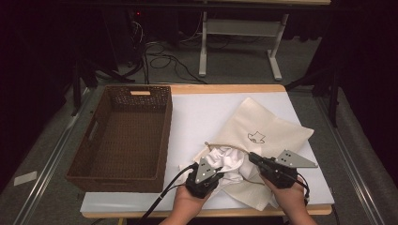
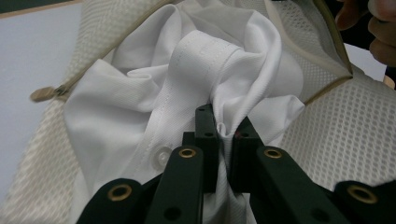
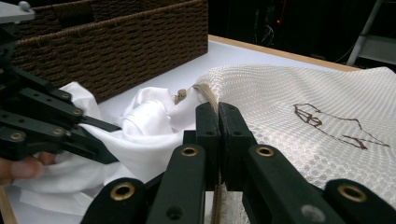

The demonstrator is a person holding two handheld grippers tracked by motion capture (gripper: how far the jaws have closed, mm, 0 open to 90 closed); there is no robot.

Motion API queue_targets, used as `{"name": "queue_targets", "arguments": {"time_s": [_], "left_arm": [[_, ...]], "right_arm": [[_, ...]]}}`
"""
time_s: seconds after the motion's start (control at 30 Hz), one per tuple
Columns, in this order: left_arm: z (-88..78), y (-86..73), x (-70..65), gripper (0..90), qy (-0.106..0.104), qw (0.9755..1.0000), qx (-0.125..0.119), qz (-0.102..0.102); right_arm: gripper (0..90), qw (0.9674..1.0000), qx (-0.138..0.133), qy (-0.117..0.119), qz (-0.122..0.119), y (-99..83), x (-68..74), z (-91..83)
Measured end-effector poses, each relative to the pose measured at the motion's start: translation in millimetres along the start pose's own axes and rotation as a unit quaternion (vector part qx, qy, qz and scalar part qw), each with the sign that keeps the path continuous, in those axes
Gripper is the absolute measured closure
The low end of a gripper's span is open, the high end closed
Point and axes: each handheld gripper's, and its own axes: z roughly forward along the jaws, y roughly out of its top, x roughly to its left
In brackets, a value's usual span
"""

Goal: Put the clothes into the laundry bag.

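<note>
**A:** Starting from the left, what's there?

**B:** The brown wicker basket (image 1: 123, 136) sits on the left half of the counter (image 1: 197, 112), nothing in it. I'd guess it's close by so the clothing can go straight in.

**A:** And your left tongs (image 1: 212, 171)?

**B:** Clamped tight on a fold of the white shirt (image 2: 187, 84), beside its button placket. The shirt is bunched at the mouth of the cream mesh laundry bag (image 1: 267, 131), partly out, near the counter's front edge.

**A:** The right tongs (image 1: 252, 158)?

**B:** Pinched shut on the bag's zippered rim (image 3: 208, 98). I hold it so the bag stays put while the shirt is pulled out.

**A:** Which way does the bag lie?

**B:** Flat, long axis diagonal: the mouth points at me and slightly left, the closed end toward the far right. The shirt is too crumpled to tell its axis.
</note>
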Motion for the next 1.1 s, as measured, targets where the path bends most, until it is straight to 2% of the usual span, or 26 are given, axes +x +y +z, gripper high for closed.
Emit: {"name": "queue_targets", "arguments": {"time_s": [0.2, 0.43, 0.5, 0.53, 0.67, 0.73, 0.8, 0.93, 1.03, 1.1], "left_arm": [[29.5, 12.2, -9.1, 84.6, -0.004, 1.0, 0.001, -0.001], [54.2, 27.9, -7.9, 83.7, -0.008, 0.9999, -0.01, -0.009], [57.2, 28.1, -6.6, 80.2, -0.012, 0.9998, -0.008, -0.014], [56.7, 27.6, -6.2, 75.7, -0.014, 0.9998, -0.006, -0.015], [40.2, 25.2, -6.3, 47.6, -0.025, 0.9996, 0.0, -0.015], [24.9, 24.1, -6.5, 38.5, -0.016, 0.9999, 0.001, 0.0], [7.8, 22.2, -3.6, 32.1, -0.006, 0.9999, 0.0, 0.01], [-21.7, 13.9, 9.4, 21.3, 0.018, 0.9997, 0.015, 0.003], [-32.6, 0.1, 19.5, 16.3, 0.022, 0.9985, 0.05, -0.007], [-32.7, -11.6, 24.8, 15.7, 0.026, 0.9966, 0.076, -0.017]], "right_arm": [[89.3, 1.0, -0.005, 0.002, 0.005, 0.8, -0.2, -1.5], [89.3, 0.9999, -0.01, 0.001, 0.007, 1.9, -1.2, -3.2], [89.3, 0.9999, -0.011, 0.002, 0.008, 2.1, -2.1, -3.9], [89.3, 0.9999, -0.012, 0.003, 0.008, 2.2, -3.0, -4.3], [89.3, 0.9999, -0.011, 0.003, 0.01, 0.9, -3.7, -5.0], [89.2, 0.9999, -0.01, 0.004, 0.01, 0.6, -3.4, -4.0], [89.3, 0.9999, -0.009, 0.004, 0.008, 0.8, -2.6, -3.6], [89.2, 0.9999, -0.006, 0.001, 0.008, 1.0, -1.0, -3.5], [89.2, 1.0, -0.006, 0.001, 0.005, 0.6, -1.2, -3.1], [89.2, 1.0, -0.003, 0.001, 0.006, -0.3, -1.3, -2.3]]}}
